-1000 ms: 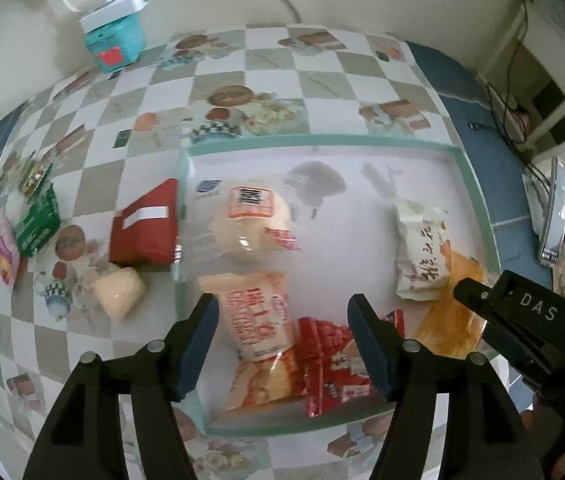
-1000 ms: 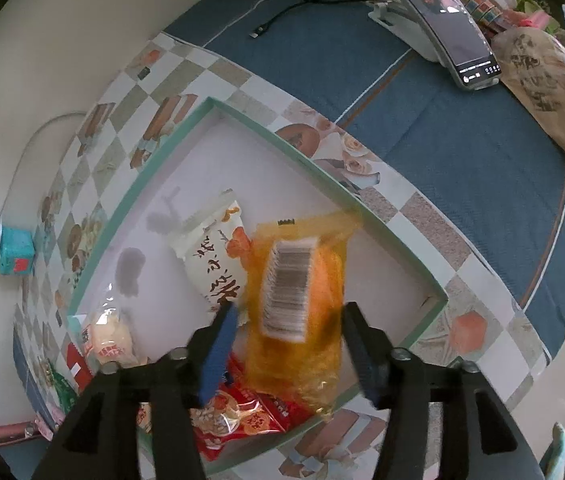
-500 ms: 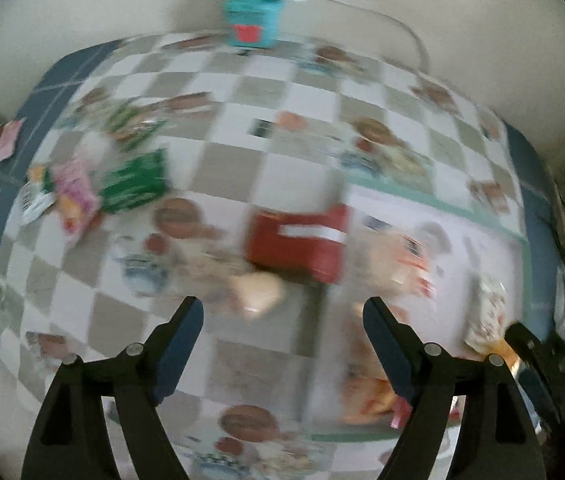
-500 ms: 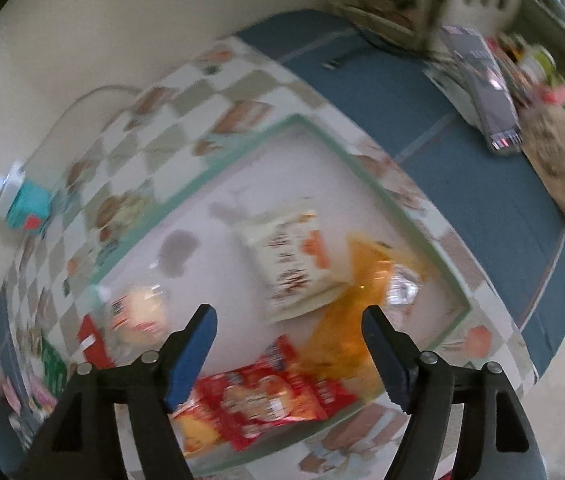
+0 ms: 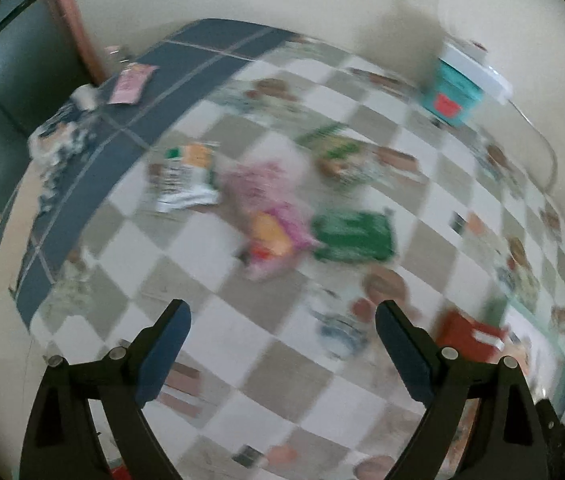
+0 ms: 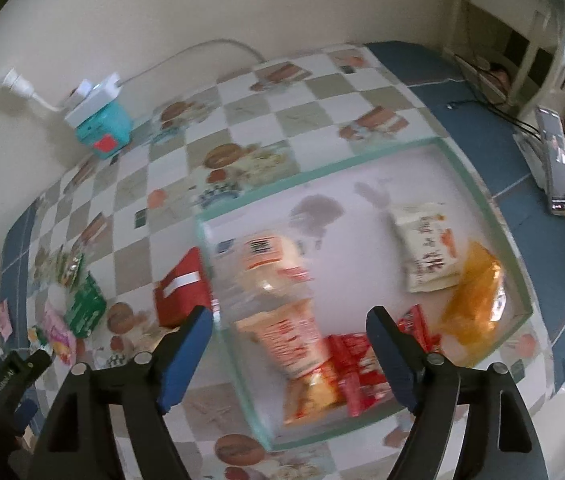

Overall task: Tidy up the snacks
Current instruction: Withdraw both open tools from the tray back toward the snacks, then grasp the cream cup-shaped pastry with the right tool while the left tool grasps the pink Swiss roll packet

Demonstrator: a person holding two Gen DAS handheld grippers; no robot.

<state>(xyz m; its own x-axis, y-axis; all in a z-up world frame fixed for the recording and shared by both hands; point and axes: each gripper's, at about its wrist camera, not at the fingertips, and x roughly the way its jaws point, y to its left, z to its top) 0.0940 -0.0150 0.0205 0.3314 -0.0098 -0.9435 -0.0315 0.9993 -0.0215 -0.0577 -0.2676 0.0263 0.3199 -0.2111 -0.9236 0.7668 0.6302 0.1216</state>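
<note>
Left gripper [image 5: 282, 340] released, jaws just widened, empty; green packet [image 5: 352, 236] and pink packet [image 5: 270, 216] ahead on cloth. Right gripper [image 6: 290, 344] released, just widened, empty, above tray [image 6: 478, 184]; orange packet [image 6: 472, 300] beyond right finger.

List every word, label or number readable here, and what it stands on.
"GenRobot.AI", faint and only seemingly: black side of the left gripper, right wrist view; its empty jaws have just been opening.
White snack packet with dark characters: too blurred to read.
Barcode label on clear-wrapped pale bun: unreadable.
Red snack packets: blurred.
Left wrist view: everything too blurred.
</note>
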